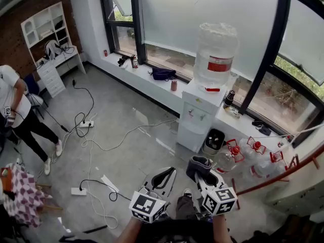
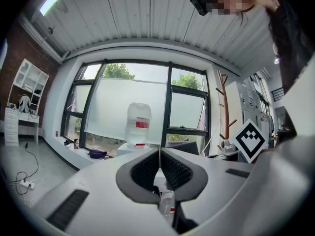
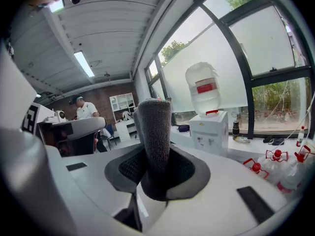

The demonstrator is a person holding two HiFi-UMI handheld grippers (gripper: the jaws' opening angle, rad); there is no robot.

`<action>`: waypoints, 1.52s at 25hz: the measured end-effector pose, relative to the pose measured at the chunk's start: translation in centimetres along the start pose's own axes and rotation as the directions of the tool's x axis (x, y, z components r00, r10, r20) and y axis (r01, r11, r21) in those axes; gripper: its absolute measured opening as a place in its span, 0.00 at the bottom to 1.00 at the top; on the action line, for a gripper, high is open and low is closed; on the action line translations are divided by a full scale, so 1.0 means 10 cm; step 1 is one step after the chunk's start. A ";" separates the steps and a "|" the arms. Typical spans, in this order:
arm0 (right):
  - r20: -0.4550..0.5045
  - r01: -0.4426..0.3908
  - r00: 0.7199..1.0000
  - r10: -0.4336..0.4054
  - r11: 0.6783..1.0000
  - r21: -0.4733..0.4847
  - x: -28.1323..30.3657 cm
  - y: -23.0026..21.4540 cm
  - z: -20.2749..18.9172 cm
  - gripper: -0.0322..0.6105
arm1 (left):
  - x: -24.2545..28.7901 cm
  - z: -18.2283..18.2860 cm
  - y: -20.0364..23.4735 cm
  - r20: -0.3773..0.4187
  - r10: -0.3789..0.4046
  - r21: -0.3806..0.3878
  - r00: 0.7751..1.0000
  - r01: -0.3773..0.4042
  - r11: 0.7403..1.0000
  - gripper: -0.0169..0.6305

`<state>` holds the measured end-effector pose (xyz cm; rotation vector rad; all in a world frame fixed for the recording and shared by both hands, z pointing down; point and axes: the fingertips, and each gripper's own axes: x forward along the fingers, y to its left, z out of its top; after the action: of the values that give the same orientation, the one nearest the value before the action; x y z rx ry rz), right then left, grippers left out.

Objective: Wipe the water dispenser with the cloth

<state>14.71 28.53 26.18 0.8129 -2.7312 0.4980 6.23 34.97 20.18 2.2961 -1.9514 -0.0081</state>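
Seen from the head camera, a person stands in a room with a grey floor [image 1: 126,151] and holds a tool in each hand, low in the frame. The left tool [image 1: 166,175] has its two jaws pressed together with nothing between them; its own view shows the dark pads meeting along a thin line. The right tool [image 1: 203,173] is clamped on a grey cloth [image 1: 199,163]. In the right gripper view the cloth stands upright out of the jaws as a thick folded roll.

The water dispenser [image 1: 198,118] is a white cabinet standing on the floor against the window ledge, ahead of both tools and well apart from them. A large clear bottle [image 1: 215,54] with a red label sits upside down on top of it. The cloth is not touching the dispenser.

A dark bin [image 1: 215,140] stands just beside the dispenser on its right. Farther right, several clear water jugs [image 1: 253,156] with red caps and handles lie on the floor. White and black cables [image 1: 91,135] trail across the floor to the left. At the far left stands another person [image 1: 15,115] in a white top, near a white desk with shelves [image 1: 50,49] against a brick wall.
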 end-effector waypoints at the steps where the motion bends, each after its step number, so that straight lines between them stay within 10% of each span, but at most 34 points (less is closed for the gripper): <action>1: 0.000 0.003 1.000 -0.003 1.000 -0.004 0.00 0.00 0.00 0.23 | 0.00 0.00 0.01 0.002 0.000 -0.003 1.000 0.000 1.000 0.07; 19: -0.056 0.040 0.998 -0.041 0.999 -0.007 0.58 -0.41 0.20 0.23 | 0.55 -0.10 0.59 -0.027 0.008 -0.063 1.000 -0.010 0.998 0.07; 38: -0.056 -0.044 0.997 0.047 0.998 0.055 3.05 -2.22 1.35 0.23 | 3.17 0.39 1.85 -0.061 0.060 0.015 0.996 -0.060 0.998 0.07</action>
<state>0.57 -8.85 29.44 0.7390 -2.6995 0.5977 -7.03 0.57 20.66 2.2175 -1.9951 0.0803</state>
